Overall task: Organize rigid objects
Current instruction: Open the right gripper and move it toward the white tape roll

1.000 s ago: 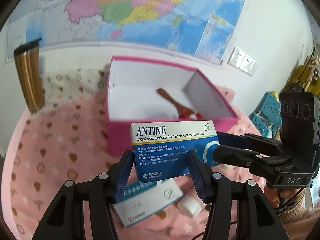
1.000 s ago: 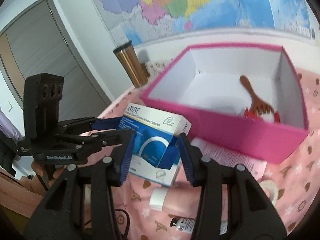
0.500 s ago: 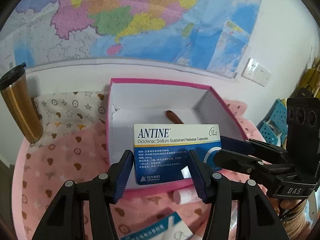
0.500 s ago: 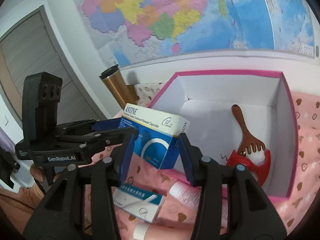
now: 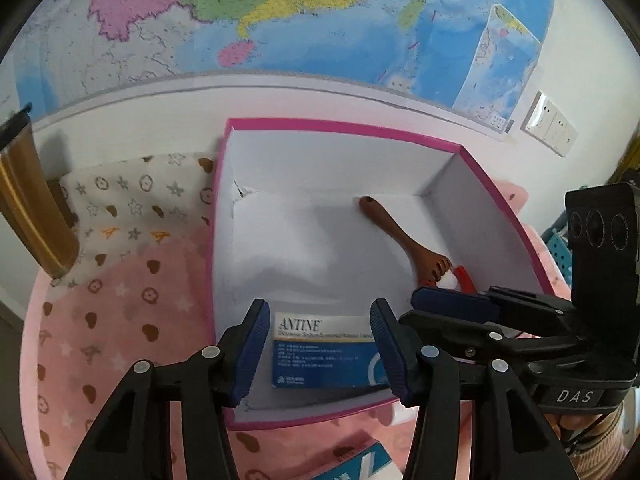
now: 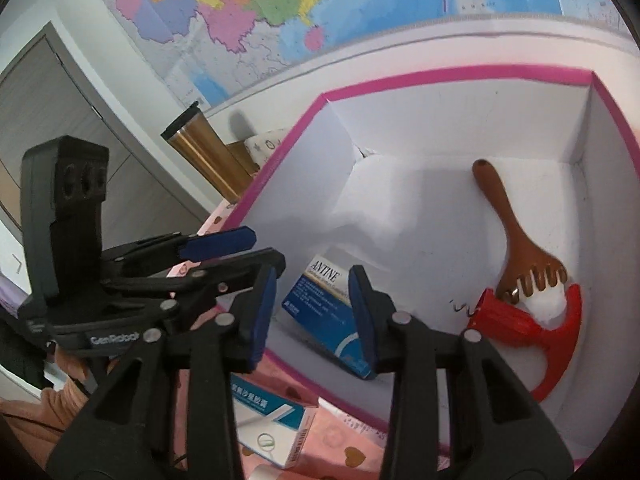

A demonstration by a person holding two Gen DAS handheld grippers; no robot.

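From the left wrist view, a big colourful paper map (image 5: 280, 12) hangs on the white wall, with a white switch plate (image 5: 550, 126) beside it. The worktop wears a pink cloth with hearts and stars (image 5: 108, 312). A shiny gold metal cup (image 5: 28, 208) stands at the left. The pink cardboard box with white inside (image 5: 344, 132) holds the blue and white ANTINE pill box (image 5: 324, 352), lying flat near the front wall. The left claw (image 5: 318, 354) is closing, its pads just beside the pill box, not squeezing.

From the right wrist view, a grey door (image 6: 60, 120) shows at the left. The right claw (image 6: 314, 316) is closing too, around the pill box without pressing. A brown wooden comb (image 6: 508, 232) rests on a red plastic tool (image 6: 540, 328). Another white and blue carton (image 6: 272, 420) lies outside on the cloth.
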